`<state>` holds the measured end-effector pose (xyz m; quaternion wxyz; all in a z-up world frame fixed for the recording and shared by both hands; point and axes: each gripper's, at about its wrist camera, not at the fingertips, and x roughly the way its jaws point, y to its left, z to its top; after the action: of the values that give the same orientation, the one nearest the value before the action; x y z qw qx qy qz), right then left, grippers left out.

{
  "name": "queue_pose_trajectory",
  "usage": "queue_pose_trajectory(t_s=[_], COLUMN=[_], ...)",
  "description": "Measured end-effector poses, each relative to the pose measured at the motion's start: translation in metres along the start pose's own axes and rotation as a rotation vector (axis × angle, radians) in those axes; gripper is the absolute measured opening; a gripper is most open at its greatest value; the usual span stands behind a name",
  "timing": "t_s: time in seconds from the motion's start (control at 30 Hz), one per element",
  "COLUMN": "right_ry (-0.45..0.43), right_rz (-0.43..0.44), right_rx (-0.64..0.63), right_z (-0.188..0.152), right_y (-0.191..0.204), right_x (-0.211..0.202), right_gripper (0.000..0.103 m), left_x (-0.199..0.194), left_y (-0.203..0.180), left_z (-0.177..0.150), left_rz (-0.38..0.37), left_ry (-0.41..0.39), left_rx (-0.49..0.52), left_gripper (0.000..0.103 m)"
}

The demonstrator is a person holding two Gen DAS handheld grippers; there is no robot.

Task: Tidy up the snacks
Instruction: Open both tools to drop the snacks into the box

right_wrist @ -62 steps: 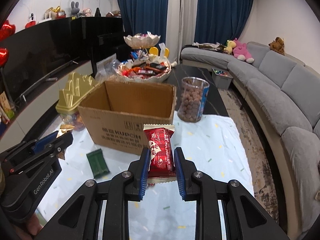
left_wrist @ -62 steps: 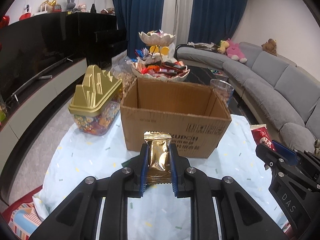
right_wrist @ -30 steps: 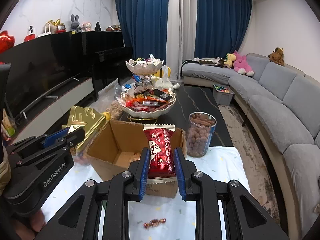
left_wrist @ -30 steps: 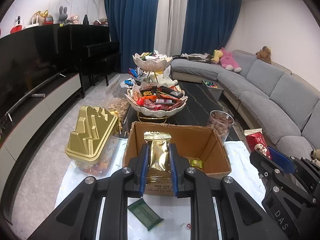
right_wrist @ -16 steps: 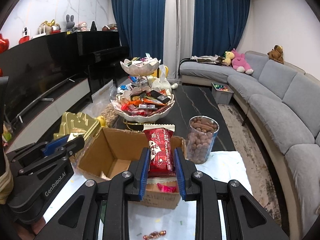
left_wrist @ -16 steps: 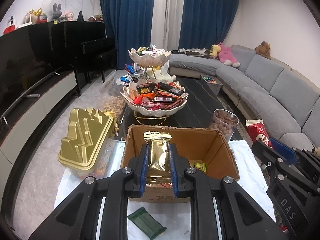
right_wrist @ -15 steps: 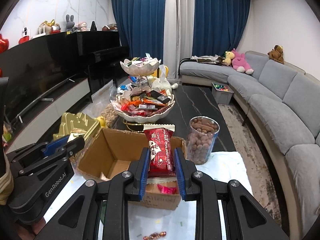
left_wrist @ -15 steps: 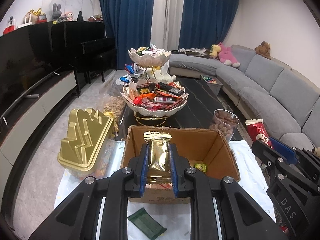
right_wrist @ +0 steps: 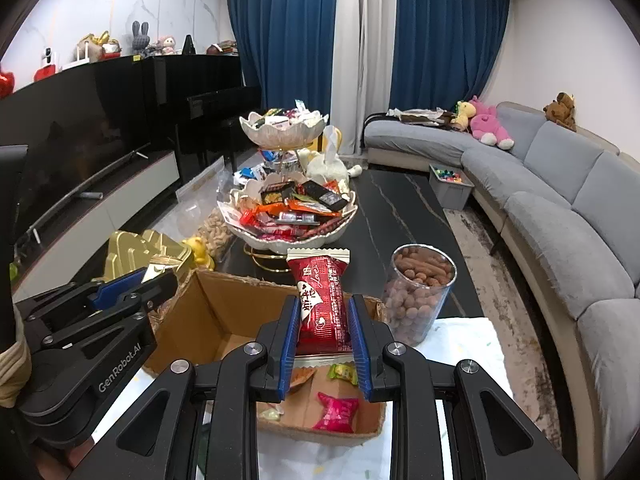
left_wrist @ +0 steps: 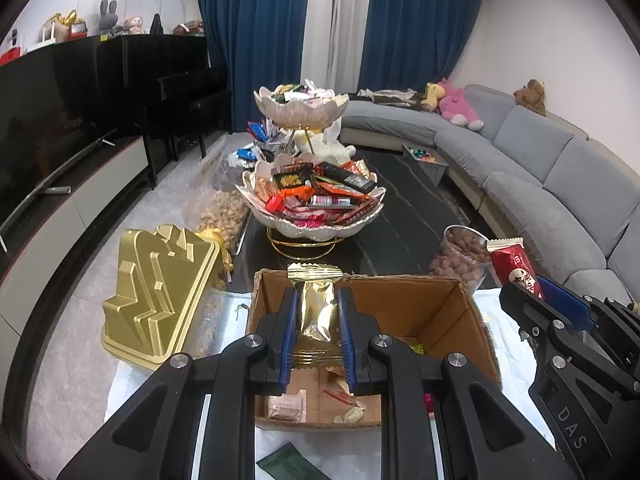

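The cardboard box [left_wrist: 436, 312] is sitting open on the pale tablecloth [right_wrist: 468, 340], and everything else is placing itself around it. Beyond the box, the two-tier snack stand [left_wrist: 316, 216] is standing on the dark table, heaped with wrapped bars. Left of the box, the gold-lidded candy container [left_wrist: 160, 292] is resting just beside its wall. Off the box's far right corner, the clear jar of brown snacks [right_wrist: 418, 292] is standing upright.

You are holding your left gripper [left_wrist: 318, 336] over the box's near-left part, its fingers clamping the gold snack packet [left_wrist: 316, 312] upright above the opening. You are holding your right gripper [right_wrist: 324, 340] over the box's right part, its fingers squeezing the red snack packet [right_wrist: 322, 304] upright above the opening as well.

Inside the box, a small pink-red wrapped candy [right_wrist: 336, 412] and a yellow-green candy [right_wrist: 344, 372] are lying on the floor. In front of the box, a dark green packet [left_wrist: 290, 464] is lying flat on the cloth.
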<state>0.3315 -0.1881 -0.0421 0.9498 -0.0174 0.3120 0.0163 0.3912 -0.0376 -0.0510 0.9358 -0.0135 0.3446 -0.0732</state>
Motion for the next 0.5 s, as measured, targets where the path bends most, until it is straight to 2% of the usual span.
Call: queue_pose_trajectory(t_s=[0.5], right_ry=[0.073], right_rz=[0.002], right_rx=[-0.002], right_z=[-0.003], right_y=[-0.005], right_x=[0.046], right_gripper=[0.026], left_x=[0.044], left_y=[0.001], left_z=[-0.007], left_rz=[-0.029], left_ry=[0.079], left_rx=[-0.007], left_gripper=[0.021])
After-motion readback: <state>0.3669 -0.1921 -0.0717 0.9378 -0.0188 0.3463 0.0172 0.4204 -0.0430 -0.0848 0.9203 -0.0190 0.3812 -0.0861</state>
